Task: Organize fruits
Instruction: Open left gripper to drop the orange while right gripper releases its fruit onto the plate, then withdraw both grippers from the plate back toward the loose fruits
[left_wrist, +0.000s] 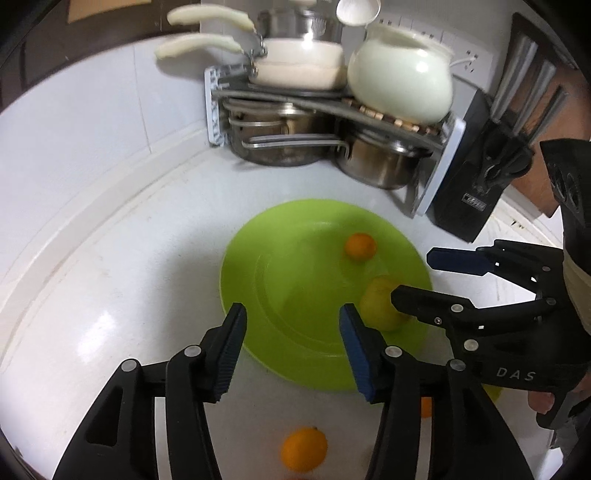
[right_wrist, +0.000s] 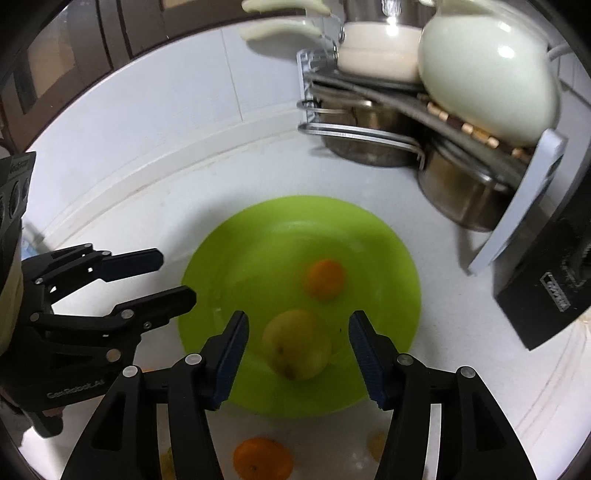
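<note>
A green plate (left_wrist: 280, 295) (right_wrist: 236, 254) lies on the white counter. On it sit a small orange (left_wrist: 360, 246) (right_wrist: 325, 278) and a yellow pear-like fruit (left_wrist: 380, 304) (right_wrist: 297, 345). Another orange (left_wrist: 303, 454) (right_wrist: 263, 461) lies on the counter in front of the plate. My left gripper (left_wrist: 291, 354) (right_wrist: 166, 277) is open and empty over the plate's near left rim. My right gripper (right_wrist: 299, 362) (left_wrist: 417, 275) is open, its fingers on either side of the yellow fruit and apart from it.
A metal rack (left_wrist: 332, 99) with steel pots (left_wrist: 380, 162), a cream pan (left_wrist: 299, 62) and a white jug (left_wrist: 402, 81) stands behind the plate. A black knife block (left_wrist: 480, 177) stands to the right. More fruit bits (right_wrist: 378, 445) lie near the front edge.
</note>
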